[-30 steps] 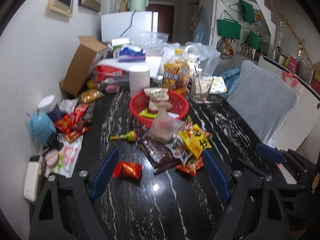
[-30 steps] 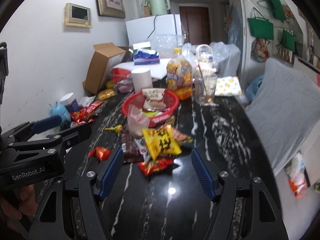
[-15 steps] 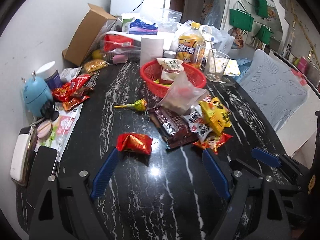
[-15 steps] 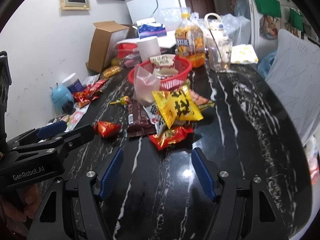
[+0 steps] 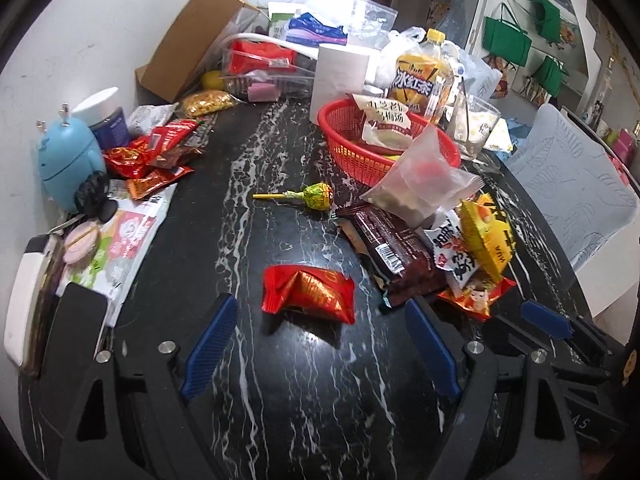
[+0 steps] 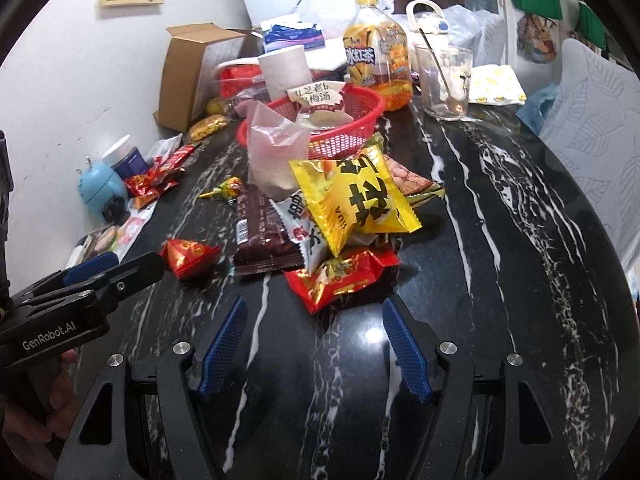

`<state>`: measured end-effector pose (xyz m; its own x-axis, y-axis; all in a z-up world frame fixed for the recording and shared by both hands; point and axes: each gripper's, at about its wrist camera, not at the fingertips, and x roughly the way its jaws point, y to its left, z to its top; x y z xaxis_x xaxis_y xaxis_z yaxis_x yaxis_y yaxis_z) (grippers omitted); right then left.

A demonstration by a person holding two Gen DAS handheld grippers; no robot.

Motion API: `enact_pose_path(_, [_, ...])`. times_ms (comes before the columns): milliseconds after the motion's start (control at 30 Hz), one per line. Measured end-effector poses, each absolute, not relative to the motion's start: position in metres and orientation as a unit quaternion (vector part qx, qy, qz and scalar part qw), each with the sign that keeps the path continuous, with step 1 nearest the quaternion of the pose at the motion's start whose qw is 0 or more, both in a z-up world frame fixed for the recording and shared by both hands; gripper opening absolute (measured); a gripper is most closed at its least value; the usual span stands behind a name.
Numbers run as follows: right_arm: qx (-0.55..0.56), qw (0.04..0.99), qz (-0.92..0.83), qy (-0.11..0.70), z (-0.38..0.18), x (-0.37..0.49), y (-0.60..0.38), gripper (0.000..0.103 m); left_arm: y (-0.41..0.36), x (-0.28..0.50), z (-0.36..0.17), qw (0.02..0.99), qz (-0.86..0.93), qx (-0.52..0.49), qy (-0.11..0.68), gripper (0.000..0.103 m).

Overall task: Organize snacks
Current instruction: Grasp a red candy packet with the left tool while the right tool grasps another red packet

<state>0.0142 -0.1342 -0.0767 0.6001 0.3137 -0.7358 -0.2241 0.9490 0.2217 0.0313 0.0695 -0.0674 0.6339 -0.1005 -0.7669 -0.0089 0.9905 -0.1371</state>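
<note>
Snacks sit loose on the black marble-veined table (image 5: 248,152); red plastic mesh basket (image 5: 352,148) at the far side already holds a couple of packets. Left gripper (image 5: 320,344) has its jaws open and empty, lined up on the small red-and-gold foil packet (image 5: 308,288) lying alone just ahead of the blue pads. Right gripper (image 6: 316,344) also open and empty, facing the crumpled red foil pouch (image 6: 340,276) at the near edge of the pile, under the yellow crinkly snack bag (image 6: 356,200) and beside the dark brown wrapped bar (image 6: 264,228). Likely step: approach for a pick. For the left, I'd bring the pads down either side of the packet's short axis and close on its puffed middle, not the flat seams; foil will probably slip otherwise. For the right, pinch only the red pouch, low and from the near edge, so the yellow bag on top isn't dragged along. Grippers sit close together; keep them apart on the lift to the basket.
</note>
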Motion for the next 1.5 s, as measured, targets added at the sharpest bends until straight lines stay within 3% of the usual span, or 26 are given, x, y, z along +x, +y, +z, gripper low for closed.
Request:
enact_pose_path(633, [0.043, 0.884, 0.138, 0.445, -0.101, 0.058, -0.131, 0.070, 0.076, 0.069, -0.105, 0.890, -0.034, -0.062, 0.450, 0.082])
enact_pose_path(700, [0.041, 0.883, 0.142, 0.445, -0.101, 0.058, -0.129, 0.061, 0.077, 0.069, -0.107, 0.891, -0.036, -0.064, 0.449, 0.066])
enact_pose_path(767, [0.032, 0.884, 0.143, 0.443, -0.102, 0.058, -0.126, 0.058, 0.075, 0.067, -0.107, 0.891, -0.033, -0.056, 0.449, 0.061])
enact_pose_path(867, [0.020, 0.888, 0.140, 0.438, -0.101, 0.055, -0.125, 0.049, 0.073, 0.063, -0.106, 0.890, -0.039, -0.054, 0.451, 0.059])
enact_pose_path(1267, [0.038, 0.878, 0.156, 0.451, -0.104, 0.026, -0.140, 0.030, 0.051, 0.021, -0.105, 0.881, -0.068, -0.048, 0.465, 0.059])
enact_pose_path(1500, [0.053, 0.875, 0.160, 0.454, -0.105, -0.001, -0.157, 0.029, 0.033, 0.003, -0.102, 0.874, -0.098, -0.048, 0.473, 0.059])
